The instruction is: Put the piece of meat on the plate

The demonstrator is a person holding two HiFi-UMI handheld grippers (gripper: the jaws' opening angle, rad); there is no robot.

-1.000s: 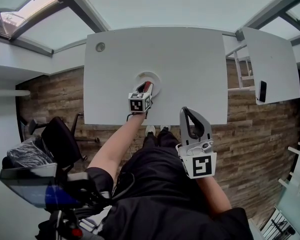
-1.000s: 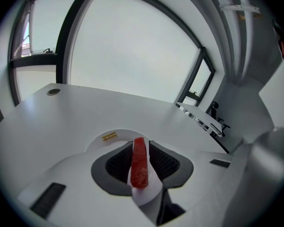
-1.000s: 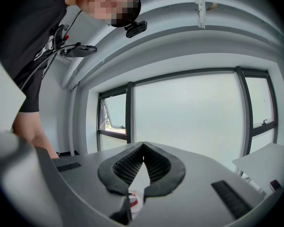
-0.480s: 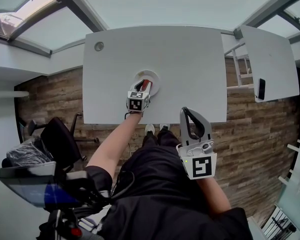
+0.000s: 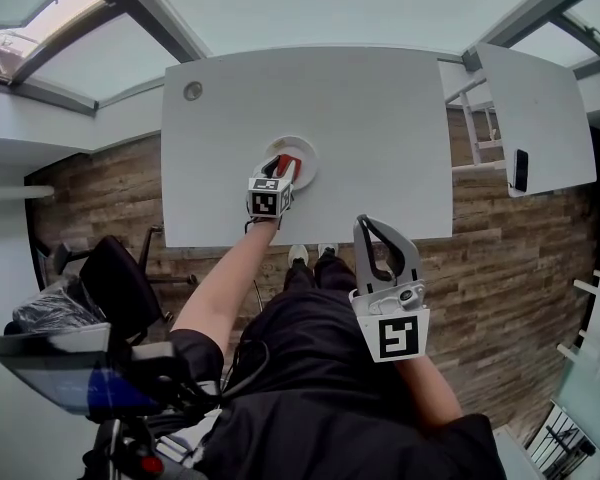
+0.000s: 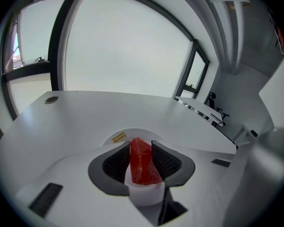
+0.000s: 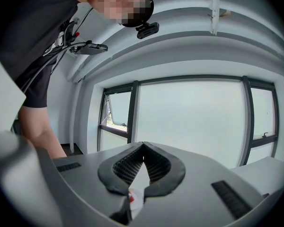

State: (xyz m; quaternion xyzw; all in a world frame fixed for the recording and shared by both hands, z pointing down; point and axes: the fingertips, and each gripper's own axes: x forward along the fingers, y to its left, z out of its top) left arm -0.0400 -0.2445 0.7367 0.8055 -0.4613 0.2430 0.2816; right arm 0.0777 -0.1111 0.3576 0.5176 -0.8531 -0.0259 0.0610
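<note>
Left gripper (image 6: 138, 146) jaws opening, piece of meat (image 6: 142, 167) loose between them over the plate (image 6: 119, 137) — soft, light, probably slick; best held by its flat sides. Right gripper (image 7: 143, 146) closed, empty.

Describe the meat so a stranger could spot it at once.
On the big white table, find the small round white plate near the person's edge. The meat is the red wedge over it, between the left claw's opening jaws, the only red thing on the table.
</note>
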